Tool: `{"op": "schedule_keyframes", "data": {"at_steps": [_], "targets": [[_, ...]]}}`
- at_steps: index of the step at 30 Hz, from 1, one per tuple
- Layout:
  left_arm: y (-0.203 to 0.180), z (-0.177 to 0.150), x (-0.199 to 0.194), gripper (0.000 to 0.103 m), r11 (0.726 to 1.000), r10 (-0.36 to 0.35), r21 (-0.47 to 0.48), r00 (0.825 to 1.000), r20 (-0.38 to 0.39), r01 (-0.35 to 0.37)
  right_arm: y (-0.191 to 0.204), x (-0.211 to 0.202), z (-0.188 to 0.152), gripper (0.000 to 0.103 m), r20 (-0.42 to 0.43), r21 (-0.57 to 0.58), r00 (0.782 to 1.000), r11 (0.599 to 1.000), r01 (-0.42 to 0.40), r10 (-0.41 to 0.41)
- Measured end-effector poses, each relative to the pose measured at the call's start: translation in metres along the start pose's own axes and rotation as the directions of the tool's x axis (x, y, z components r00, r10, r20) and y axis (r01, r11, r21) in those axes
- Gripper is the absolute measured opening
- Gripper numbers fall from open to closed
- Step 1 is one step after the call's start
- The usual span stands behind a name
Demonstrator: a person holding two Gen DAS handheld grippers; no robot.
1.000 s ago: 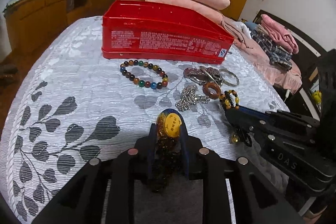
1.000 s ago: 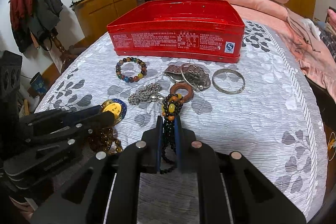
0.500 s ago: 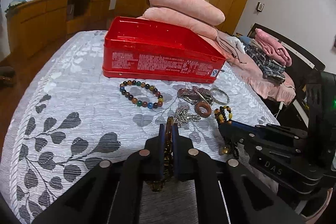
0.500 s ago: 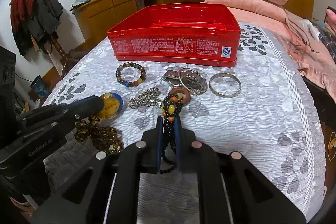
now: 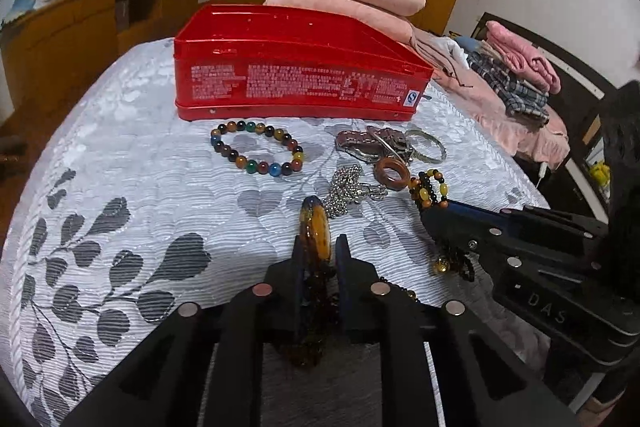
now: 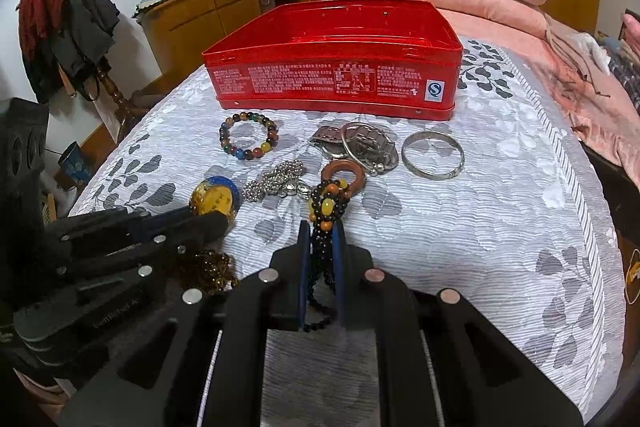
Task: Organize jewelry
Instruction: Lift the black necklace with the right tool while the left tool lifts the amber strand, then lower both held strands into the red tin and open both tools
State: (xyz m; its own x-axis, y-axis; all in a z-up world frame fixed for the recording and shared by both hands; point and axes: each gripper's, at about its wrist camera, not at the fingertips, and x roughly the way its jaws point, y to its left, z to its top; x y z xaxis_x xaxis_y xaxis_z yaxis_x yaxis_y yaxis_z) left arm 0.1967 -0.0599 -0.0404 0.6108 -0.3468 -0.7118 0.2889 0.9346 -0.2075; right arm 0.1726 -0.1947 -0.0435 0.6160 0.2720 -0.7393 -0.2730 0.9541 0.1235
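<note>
The left gripper (image 5: 318, 251) pinched an amber pendant (image 5: 316, 227), its jaws just reopened slightly; the right gripper (image 6: 323, 239) clenched a black bead strand (image 6: 326, 211). Lifting both clear before reaching the red tin (image 6: 336, 83) ahead seemed wise.

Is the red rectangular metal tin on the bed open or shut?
Open. The red rectangular metal tin has no lid on it, and its inner walls show above the front rim. Its floor is hidden, so contents cannot be told.

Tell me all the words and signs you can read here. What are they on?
"DAS": on the side of the right gripper, in the left wrist view.
"S" logo in a white square: front of the red tin.
White print on the tin's front: too small to read.
Lettering on the left gripper: too blurred.
</note>
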Motion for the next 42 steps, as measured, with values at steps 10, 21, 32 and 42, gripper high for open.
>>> {"op": "schedule_keyframes", "data": {"at_steps": [10, 21, 32, 42], "targets": [[0.002, 0.002, -0.002, 0.011, 1.000, -0.007, -0.027, 1.000, 0.023, 0.008, -0.001, -0.002, -0.001, 0.010, 0.007, 0.003, 1.000, 1.000, -0.001, 0.001], [0.008, 0.024, -0.016, 0.010, 0.999, -0.007, -0.052, 0.997, 0.078, 0.011, -0.004, -0.003, 0.013, 0.010, 0.020, 0.005, 1.000, 1.000, 0.009, -0.009], [0.014, 0.074, -0.035, 0.010, 0.997, -0.033, -0.057, 0.981, 0.192, 0.045, -0.010, -0.017, 0.058, 0.009, 0.105, -0.015, 0.994, 1.000, 0.004, -0.003], [0.024, 0.139, -0.036, 0.010, 0.996, -0.026, -0.078, 0.954, 0.300, 0.052, -0.025, -0.017, 0.123, 0.009, 0.175, -0.013, 0.985, 1.000, 0.000, 0.002]]}}
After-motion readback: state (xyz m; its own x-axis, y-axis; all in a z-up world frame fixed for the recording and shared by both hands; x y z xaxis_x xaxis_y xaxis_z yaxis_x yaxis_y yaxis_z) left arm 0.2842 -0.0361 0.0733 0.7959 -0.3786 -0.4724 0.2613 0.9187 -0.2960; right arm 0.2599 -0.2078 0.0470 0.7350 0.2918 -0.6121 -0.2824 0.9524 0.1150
